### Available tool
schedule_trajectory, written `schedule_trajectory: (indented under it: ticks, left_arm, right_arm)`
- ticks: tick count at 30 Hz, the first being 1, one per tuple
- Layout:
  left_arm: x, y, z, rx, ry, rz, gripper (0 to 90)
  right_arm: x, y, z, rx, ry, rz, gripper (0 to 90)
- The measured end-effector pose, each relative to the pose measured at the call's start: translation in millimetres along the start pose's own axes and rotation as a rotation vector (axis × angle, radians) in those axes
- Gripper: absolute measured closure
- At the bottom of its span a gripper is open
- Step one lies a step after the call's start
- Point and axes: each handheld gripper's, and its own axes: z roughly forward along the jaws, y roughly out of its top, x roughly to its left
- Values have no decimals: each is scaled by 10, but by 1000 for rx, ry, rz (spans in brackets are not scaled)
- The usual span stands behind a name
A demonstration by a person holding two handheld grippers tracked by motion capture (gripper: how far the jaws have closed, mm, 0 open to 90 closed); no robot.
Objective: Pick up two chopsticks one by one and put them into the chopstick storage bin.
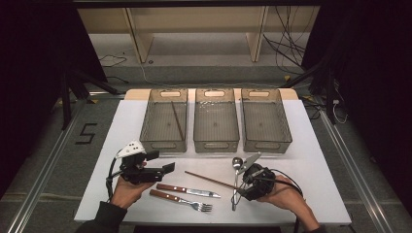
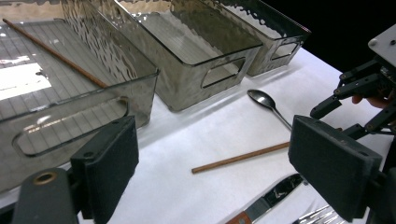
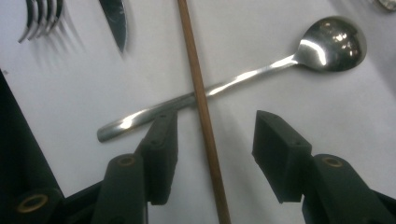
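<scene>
A brown chopstick (image 1: 209,180) lies on the white table (image 1: 316,165), crossing over the handle of a metal spoon (image 1: 236,175). My right gripper (image 1: 241,186) hovers low over that crossing. In the right gripper view it (image 3: 215,126) is open, its jaws either side of the chopstick (image 3: 201,107), just below the spoon (image 3: 243,77). My left gripper (image 1: 161,161) is open and empty, held above the table in front of the left bin (image 1: 163,141). A second chopstick (image 1: 177,119) rests inside that bin (image 2: 93,84).
A wooden-handled knife (image 1: 187,190) and fork (image 1: 180,199) lie side by side near the front edge. Three clear grey bins stand in a row at the back; the middle bin (image 1: 216,141) and right bin (image 1: 267,143) hold nothing. Cables trail from both grippers.
</scene>
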Motion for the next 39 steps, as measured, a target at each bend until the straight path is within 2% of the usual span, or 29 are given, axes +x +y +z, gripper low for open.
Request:
schedule_trajectory:
  ticks: [4,5,8,17,18,24,25,26,29,33,35,36,39]
  left_arm:
    - [-6,-69,-14,4,-4,-11,156]
    - [-12,-88,-12,7,-6,-13,156]
    - [-31,-130,-10,14,-6,-17,156]
    - [-35,-165,-10,12,-5,-24,156]
    - [-36,-167,-7,11,-6,-26,156]
    - [-51,-171,-4,11,-10,-24,156]
    - [-53,-171,-4,11,-10,-23,156]
    - [-55,-172,-2,12,-9,-24,156]
    - [-56,-174,2,14,-9,-25,156]
    - [-55,-177,7,17,-8,-28,156]
    - [-54,-176,10,19,-8,-32,156]
    - [-54,-175,10,22,-9,-33,156]
    - [-65,-172,18,22,-10,-38,156]
  right_arm:
    - [-3,-10,18,27,-6,-1,549]
    - [-11,-14,18,40,-8,-19,557]
    - [-8,-17,29,47,-9,-26,580]
    - [22,-11,72,77,-15,-51,645]
    - [18,-12,81,77,-20,-66,655]
    - [42,-6,112,88,-37,-80,756]
    - [54,-5,117,86,-35,-68,776]
    - [51,-5,116,92,-28,-85,797]
    - [69,-1,121,88,-26,-99,840]
    - [84,-1,115,82,-30,-92,849]
    - [65,-6,98,73,-23,-114,852]
    - [72,-7,83,66,-17,-96,853]
    - [57,-12,42,47,-4,-92,854]
